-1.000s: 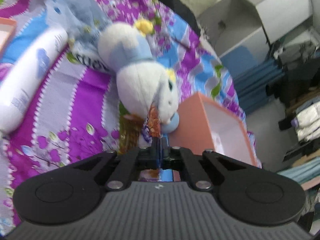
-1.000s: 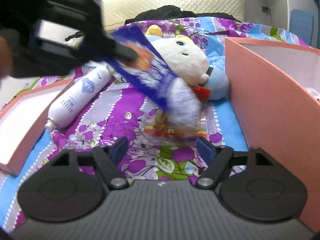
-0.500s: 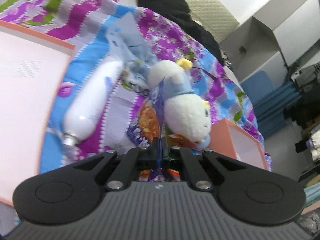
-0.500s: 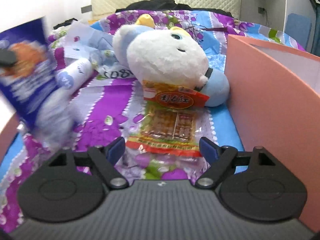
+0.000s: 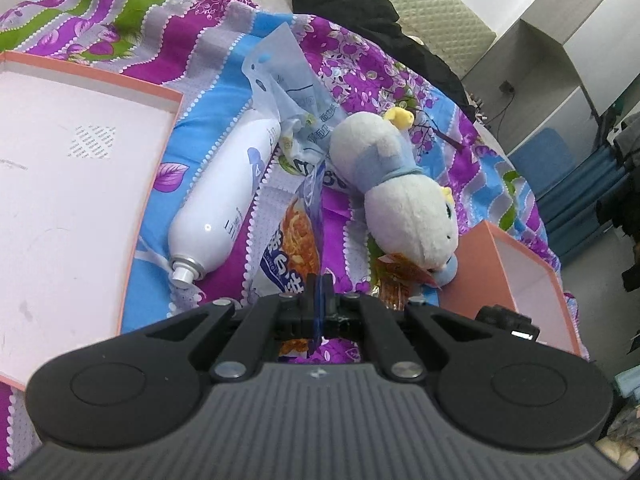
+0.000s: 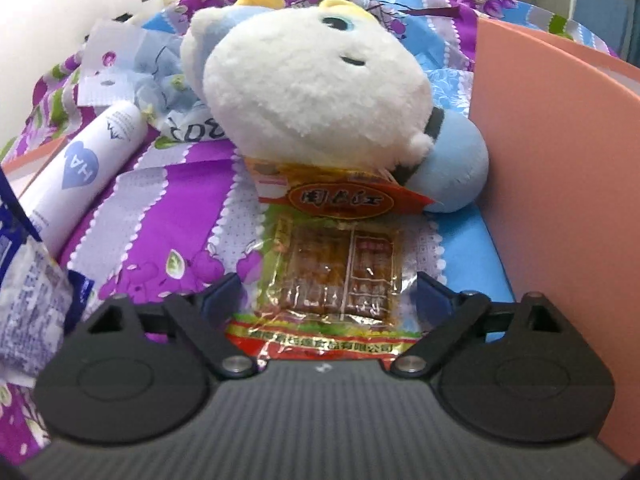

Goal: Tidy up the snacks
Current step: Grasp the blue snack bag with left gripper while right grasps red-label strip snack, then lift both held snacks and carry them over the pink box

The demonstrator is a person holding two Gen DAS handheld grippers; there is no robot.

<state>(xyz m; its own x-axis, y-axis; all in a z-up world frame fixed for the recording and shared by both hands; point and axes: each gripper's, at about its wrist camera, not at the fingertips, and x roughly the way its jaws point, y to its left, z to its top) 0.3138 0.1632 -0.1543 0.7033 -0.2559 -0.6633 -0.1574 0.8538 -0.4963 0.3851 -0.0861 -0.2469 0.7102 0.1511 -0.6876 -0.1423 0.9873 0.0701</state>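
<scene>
Two hand-held tools work over a bed covered in a purple, blue and green flowered bedspread (image 5: 192,36).

Nearest in the left wrist view, the left tool (image 5: 318,300) has its two fingers pressed together on the edge of a blue snack bag (image 5: 296,236) printed with orange food. The bag stands edge-on between the fingers and runs forward from them. In the right wrist view the same bag shows at the lower left edge.

In the right wrist view, the right tool (image 6: 328,290) has its fingers far apart and they are opening. A clear snack packet (image 6: 336,272) with brown pieces and a red and yellow label lies flat on the bedspread between them; the pads do not press on it.

Just beyond the packet lies a white and blue plush toy (image 6: 316,92) with a yellow horn. Its head rests over the packet's far end.

To the left of the toy a white spray can (image 5: 228,196) lies on its side, nozzle towards the camera. Past the can sits a crumpled pale blue wrapper (image 5: 288,88).

An open pink box (image 5: 520,280) stands on the right, touching the toy's blue end. A second shallow pink box (image 5: 72,184) lies at the left edge of the bed.

Farthest off, a black garment (image 5: 360,8) lies against a quilted headboard (image 5: 436,12).
</scene>
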